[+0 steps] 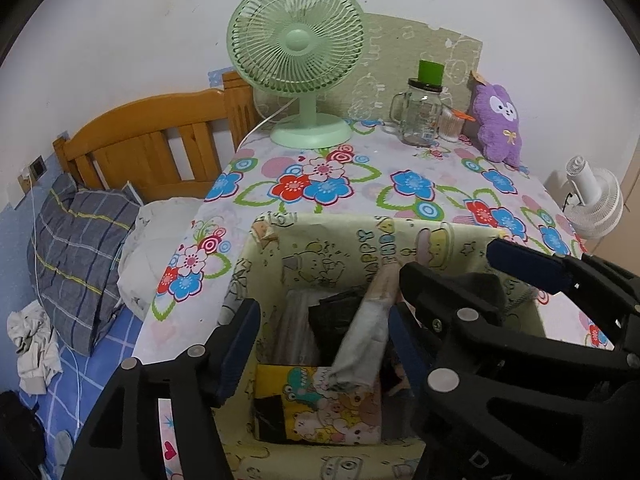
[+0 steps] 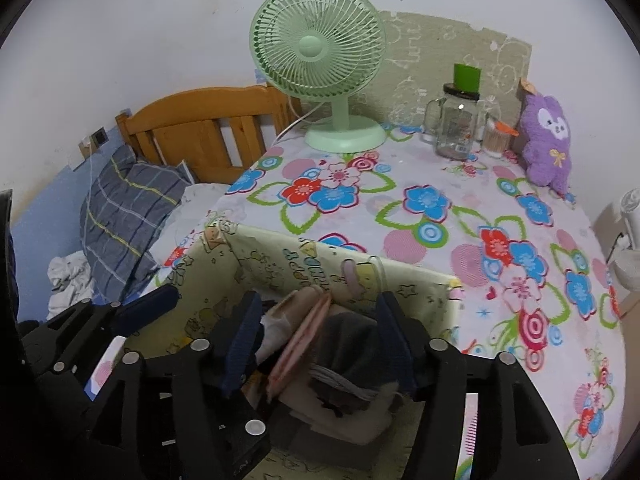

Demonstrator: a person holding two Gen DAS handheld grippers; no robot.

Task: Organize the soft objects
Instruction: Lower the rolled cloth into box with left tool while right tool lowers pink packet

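A pale yellow cartoon-print fabric box (image 1: pixel 320 240) (image 2: pixel 280 252) stands at the near edge of the flowered table. My left gripper (image 1: pixel 320 340) hangs open over its inside, with an upright grey-white folded cloth (image 1: pixel 364 332) loose between the fingers beside dark cloth (image 1: pixel 332 312). My right gripper (image 2: pixel 318 340) is open over the same box, around a pink-edged cloth (image 2: pixel 300 340) and a dark grey cloth (image 2: pixel 352 340); I cannot tell if its pads touch them. A purple plush toy (image 1: pixel 498 124) (image 2: pixel 548 140) leans against the wall at the back right.
On the floral tablecloth (image 1: pixel 360 184) stand a green desk fan (image 1: pixel 298 60), a glass jar with a green lid (image 1: pixel 420 116) and a small swab holder (image 1: pixel 450 124). A white fan (image 1: pixel 592 200) sits off the right edge. A bed with a plaid pillow (image 1: pixel 80 248) lies left.
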